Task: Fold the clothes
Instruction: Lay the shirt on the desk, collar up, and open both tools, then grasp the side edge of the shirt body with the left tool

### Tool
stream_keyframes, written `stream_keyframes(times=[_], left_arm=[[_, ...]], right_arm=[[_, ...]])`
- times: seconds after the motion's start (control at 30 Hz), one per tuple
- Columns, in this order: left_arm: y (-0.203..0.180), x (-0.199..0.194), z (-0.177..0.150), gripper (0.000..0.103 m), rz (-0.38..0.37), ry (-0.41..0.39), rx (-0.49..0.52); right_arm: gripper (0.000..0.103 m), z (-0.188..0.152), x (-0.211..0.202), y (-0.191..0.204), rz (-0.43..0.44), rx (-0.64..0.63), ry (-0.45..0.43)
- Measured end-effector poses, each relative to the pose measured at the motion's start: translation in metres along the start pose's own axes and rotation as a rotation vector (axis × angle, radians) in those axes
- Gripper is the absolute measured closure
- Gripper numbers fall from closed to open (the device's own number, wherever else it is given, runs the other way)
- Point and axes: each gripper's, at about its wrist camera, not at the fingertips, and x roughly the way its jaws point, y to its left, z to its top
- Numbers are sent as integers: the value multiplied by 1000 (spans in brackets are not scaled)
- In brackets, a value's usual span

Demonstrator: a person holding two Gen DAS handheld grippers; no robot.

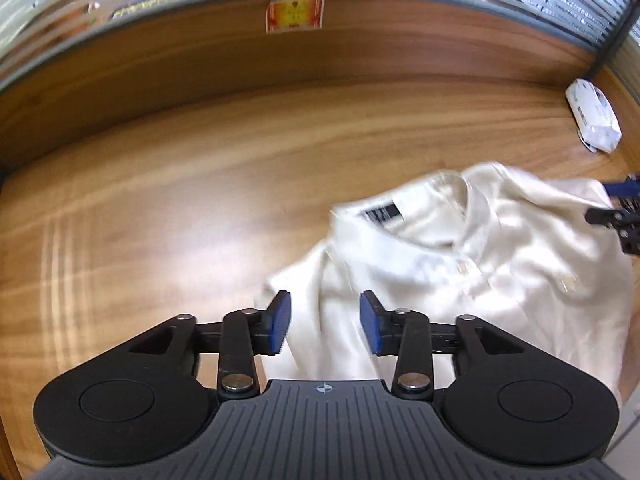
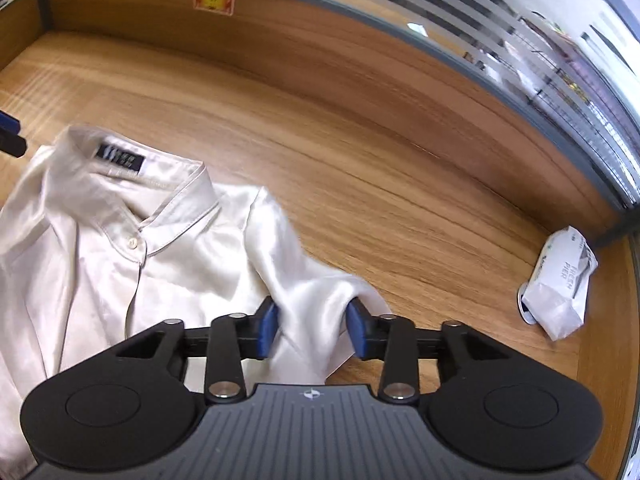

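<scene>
A cream satin shirt (image 2: 100, 248) with a band collar and a dark neck label lies front up on the wooden table (image 2: 360, 168). It also shows in the left wrist view (image 1: 460, 264), blurred. My left gripper (image 1: 324, 322) is open, its jaws to either side of the shirt's left sleeve fold. My right gripper (image 2: 312, 334) is open, its blue pads astride the bunched right sleeve (image 2: 312, 292). The right gripper's tip shows at the right edge of the left wrist view (image 1: 620, 208).
A white plastic packet (image 2: 560, 284) lies on a cable hole at the table's right edge, also seen in the left wrist view (image 1: 594, 120). A wooden back panel with a red-yellow sticker (image 1: 294, 14) and frosted glass borders the table.
</scene>
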Motion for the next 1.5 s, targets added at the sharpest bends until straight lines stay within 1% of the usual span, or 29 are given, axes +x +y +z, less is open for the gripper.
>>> stream_keyframes(times=[0.1,0.13,0.23,0.33,0.4,0.57,0.67,0.7,0.73,0.77,0.8,0.83,0.97,1.07,1.2,1.27,1.4,1.5], left_arm=[[-6,-1,-17,56,-6,29,-27],[-8,0,-23,55,-7,40,-38],[-14,3,-39,54,-9,72,-78],[-20,4,-52,54,-3,84,-112],[-24,7,-56,53,4,88,-129],[-38,20,-64,54,49,92,-135],[-41,30,-67,56,51,99,-173],[-42,32,-67,58,51,101,-183],[-43,36,-68,69,51,103,-196],[-44,38,-69,87,48,103,-206],[-44,39,-70,99,46,96,-211],[-45,39,-71,101,49,87,-212],[-45,25,-70,101,102,29,-195],[-30,9,-68,101,146,-7,-202],[3,-8,-64,101,197,-38,-240],[26,-16,-61,101,232,-53,-254],[66,-22,-55,101,241,-55,-293],[85,-22,-51,101,242,-45,-287]], right_arm=[[42,0,6,1,17,-38,1],[41,1,9,2,25,-48,5],[40,4,17,3,45,-72,14],[40,7,24,4,60,-91,16],[39,10,28,6,70,-109,16],[38,14,36,10,94,-148,22],[37,15,40,12,107,-161,24],[37,15,40,12,110,-164,25],[37,15,41,12,111,-165,26],[37,14,42,12,113,-167,27],[37,14,42,12,114,-169,27],[35,13,41,12,115,-170,26],[34,9,39,9,115,-169,21],[34,5,37,5,112,-164,15],[34,1,34,-3,111,-155,10],[34,1,35,-9,120,-150,7],[34,10,40,-29,181,-74,7],[34,19,46,-38,201,-72,2]])
